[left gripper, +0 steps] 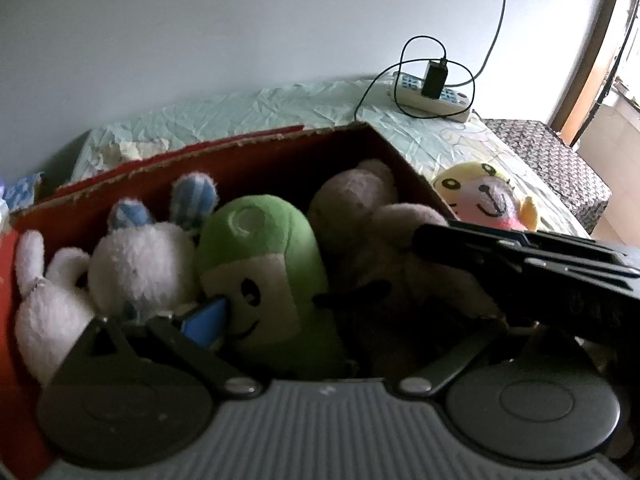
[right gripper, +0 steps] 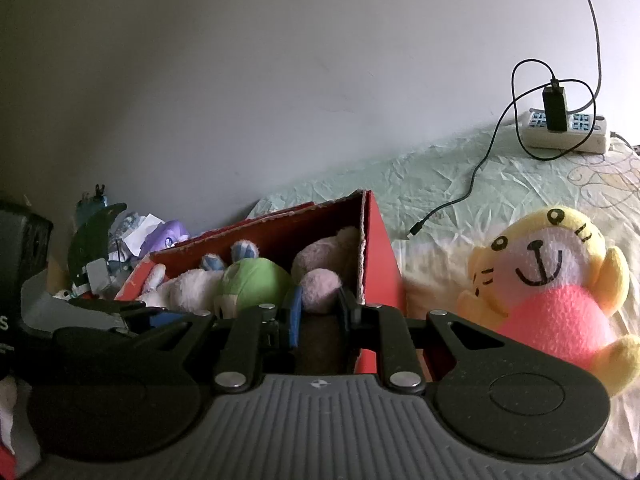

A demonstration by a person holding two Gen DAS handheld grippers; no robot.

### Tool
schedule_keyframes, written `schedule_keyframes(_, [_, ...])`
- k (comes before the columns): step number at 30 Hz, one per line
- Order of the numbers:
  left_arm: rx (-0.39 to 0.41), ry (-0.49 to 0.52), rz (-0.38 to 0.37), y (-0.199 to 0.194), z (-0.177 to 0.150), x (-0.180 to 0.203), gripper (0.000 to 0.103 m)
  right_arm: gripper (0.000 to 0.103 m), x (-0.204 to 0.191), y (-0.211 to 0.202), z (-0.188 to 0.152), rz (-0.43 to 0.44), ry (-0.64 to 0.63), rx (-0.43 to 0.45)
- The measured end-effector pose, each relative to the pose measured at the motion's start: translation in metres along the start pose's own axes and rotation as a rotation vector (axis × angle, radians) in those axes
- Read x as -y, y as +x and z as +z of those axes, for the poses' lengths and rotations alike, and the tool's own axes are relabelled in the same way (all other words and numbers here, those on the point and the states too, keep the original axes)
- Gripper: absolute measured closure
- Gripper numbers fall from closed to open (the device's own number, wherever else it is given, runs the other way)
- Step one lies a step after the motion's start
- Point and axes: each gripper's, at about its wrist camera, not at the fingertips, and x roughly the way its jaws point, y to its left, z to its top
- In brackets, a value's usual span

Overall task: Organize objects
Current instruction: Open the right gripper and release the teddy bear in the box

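A red cardboard box on the bed holds a white bunny plush, a green plush and a brown bear plush. My left gripper is open above the box, its fingers spread wide on either side of the green plush and the bear. My right gripper reaches in from the right, shut on the brown bear at the box's right end. A yellow and pink plush lies on the bed outside the box, to its right.
A white power strip with a black charger and looping cable lies at the back right by the wall. Mixed clutter is piled left of the box. The bed edge drops away on the right.
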Motion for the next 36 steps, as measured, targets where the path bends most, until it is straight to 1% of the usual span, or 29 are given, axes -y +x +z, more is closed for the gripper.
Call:
schedule_keyframes(8, [-0.021,-0.002,0.036,0.002,0.002,0.002,0.002,0.084,0.002,-0.001,0.0,0.01,-0.002,0.001])
schedule_keyframes(19, [-0.059,-0.007,0.104,0.006,0.003,0.006,0.003,0.084,0.003,-0.002,0.001,0.02,-0.01,-0.015])
schedule_keyframes(26, [-0.062,0.018,0.154,0.003,0.002,0.013,0.003,0.084,0.002,-0.002,0.001,0.019,-0.016,-0.023])
schedule_keyframes(36, [-0.064,0.011,0.186,-0.004,0.0,0.016,0.003,0.084,0.003,-0.005,0.002,0.021,-0.003,-0.04])
